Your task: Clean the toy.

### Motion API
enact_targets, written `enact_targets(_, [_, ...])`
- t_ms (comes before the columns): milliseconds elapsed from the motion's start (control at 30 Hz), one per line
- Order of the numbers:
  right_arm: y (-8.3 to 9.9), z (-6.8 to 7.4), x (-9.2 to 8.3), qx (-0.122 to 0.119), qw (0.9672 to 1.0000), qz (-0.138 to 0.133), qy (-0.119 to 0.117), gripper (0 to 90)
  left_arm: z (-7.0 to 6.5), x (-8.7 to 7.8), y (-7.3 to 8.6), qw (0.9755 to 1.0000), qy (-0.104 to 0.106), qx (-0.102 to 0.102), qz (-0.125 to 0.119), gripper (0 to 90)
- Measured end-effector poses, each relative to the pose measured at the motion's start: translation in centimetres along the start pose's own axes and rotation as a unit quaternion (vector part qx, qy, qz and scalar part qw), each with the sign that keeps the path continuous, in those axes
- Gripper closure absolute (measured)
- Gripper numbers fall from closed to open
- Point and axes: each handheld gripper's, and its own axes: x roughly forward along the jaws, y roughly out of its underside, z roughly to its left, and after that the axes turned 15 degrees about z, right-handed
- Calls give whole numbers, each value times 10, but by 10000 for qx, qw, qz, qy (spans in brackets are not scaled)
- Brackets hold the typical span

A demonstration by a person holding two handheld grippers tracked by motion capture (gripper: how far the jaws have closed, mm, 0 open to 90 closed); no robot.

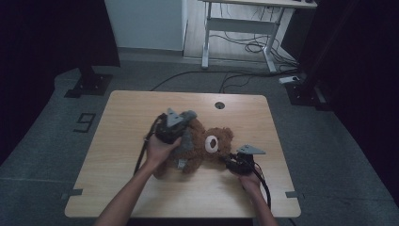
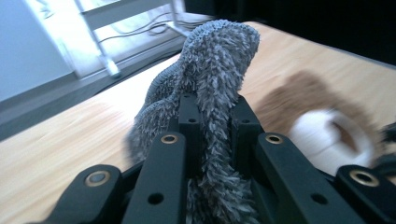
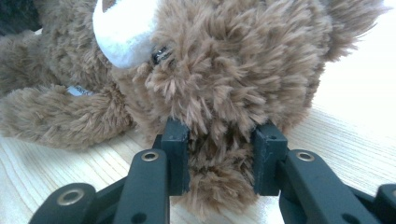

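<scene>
Brown teddy bear [image 1: 207, 146] lies mid-bench [image 1: 122, 122], white muzzle up. My left gripper [image 2: 212, 119]: jaws pinching a fold of the grey fuzzy cloth [image 2: 210, 60] that drapes the bear's body, cloth lifted off it. My right gripper [image 3: 219, 161]: jaws clamped on the bear's head fur (near an ear). Cable hole [image 1: 219, 105] beyond; white desk frame [image 1: 240, 28] on the floor behind.

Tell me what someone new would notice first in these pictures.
A brown teddy bear lying near the middle of the wooden table. The right gripper is clamped on the fur of its head, at the bear's right side in the high view. The left gripper pinches a fuzzy grey cloth over the bear's body.
</scene>
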Motion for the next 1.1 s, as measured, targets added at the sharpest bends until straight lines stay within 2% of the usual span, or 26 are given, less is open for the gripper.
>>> enact_targets(33, [0, 0, 0, -2, 10000, -5, 3, 646, -6, 5, -5, 10000, 45, 38, 5, 782])
enact_targets(67, [0, 0, 0, -9, 10000, 2, 2, 646, -16, 15, -12, 9998, 182, 40, 46, 782])
enact_targets(167, [0, 0, 0, -35, 10000, -7, 13, 645, -39, 38, -27, 9991, 301, 179, 225, 782])
enact_targets(233, [0, -1, 0, -35, 10000, -8, -4, 645, -51, 52, -32, 9982, 413, 256, 358, 781])
enact_targets(333, [0, -1, 0, -19, 10000, -4, -19, 645, -64, 69, -32, 9965, 619, 216, 511, 781])
enact_targets(400, [1, -1, 0, -7, 10000, -2, -20, 646, -67, 75, -31, 9960, 660, 189, 573, 780])
enact_targets(467, [1, -2, 0, 3, 10000, 8, -19, 646, -66, 77, -30, 9952, 757, 69, 618, 779])
enact_targets(533, [1, -1, 0, 9, 10000, 12, -21, 646, -63, 76, -29, 9943, 821, 12, 686, 776])
enact_targets(633, [1, 0, 0, 18, 10000, 22, -38, 646, -62, 72, -28, 9935, 938, -104, 634, 778])
enact_targets(767, [1, -1, 1, 36, 10000, 14, -45, 646, -71, 68, -31, 9940, 939, -8, 562, 779])
enact_targets(933, [1, -2, 1, 90, 9999, 4, -95, 646, -82, 72, -38, 9931, 1019, 72, 579, 780])
enact_targets(1100, [1, -2, 0, 96, 9999, 12, -83, 646, -85, 84, -36, 9935, 754, 214, 826, 782])
